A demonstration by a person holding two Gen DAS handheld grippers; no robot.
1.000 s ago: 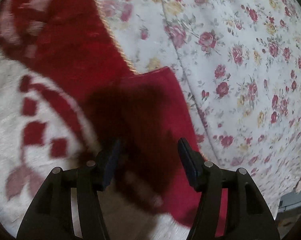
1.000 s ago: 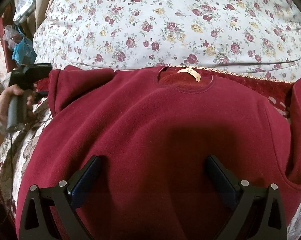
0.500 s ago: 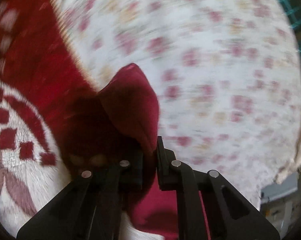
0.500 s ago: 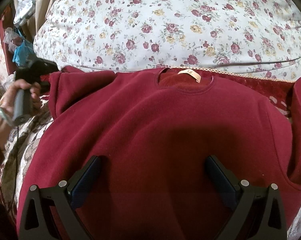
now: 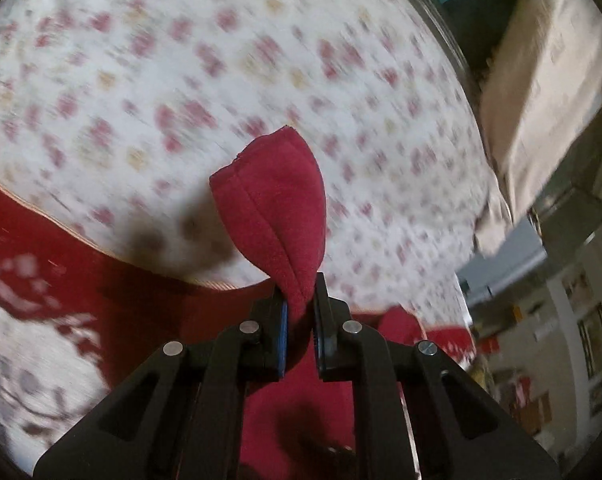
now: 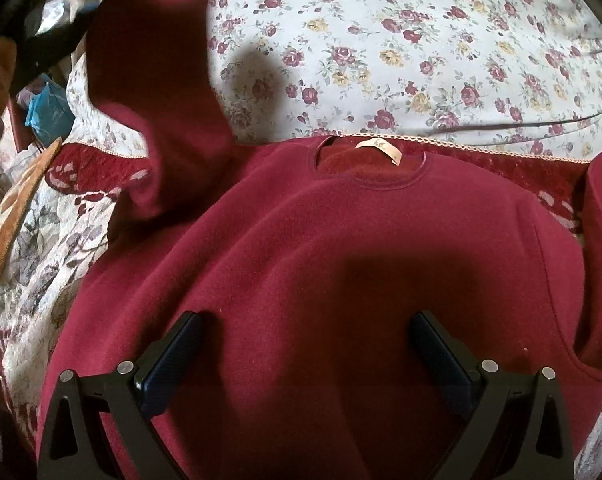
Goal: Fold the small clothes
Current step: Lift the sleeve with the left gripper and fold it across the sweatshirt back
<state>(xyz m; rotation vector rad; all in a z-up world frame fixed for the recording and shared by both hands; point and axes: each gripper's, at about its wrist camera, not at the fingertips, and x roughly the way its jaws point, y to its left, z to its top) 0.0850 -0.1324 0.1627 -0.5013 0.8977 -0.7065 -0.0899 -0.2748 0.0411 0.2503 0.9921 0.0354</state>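
A dark red fleece sweatshirt (image 6: 361,272) lies front up on the bed, neck and label (image 6: 379,149) pointing away. My left gripper (image 5: 301,300) is shut on the cuff of its left sleeve (image 5: 277,204), which sticks up past the jaws. From the right wrist camera that sleeve (image 6: 157,92) hangs raised at the upper left, with the left gripper's black body blurred above it. My right gripper (image 6: 307,332) stands open low over the sweatshirt's chest, nothing between its fingers.
A white floral bedcover (image 6: 421,52) lies beyond the sweatshirt, and a red-and-white patterned blanket (image 6: 53,248) lies under it. Bags and clutter (image 6: 45,108) sit off the bed's left edge. A beige curtain (image 5: 541,92) and room furniture show at the right.
My left gripper shut on the sleeve cuff and lifted it up off the bed, swinging towards the sweatshirt's body. The right gripper stayed still and open.
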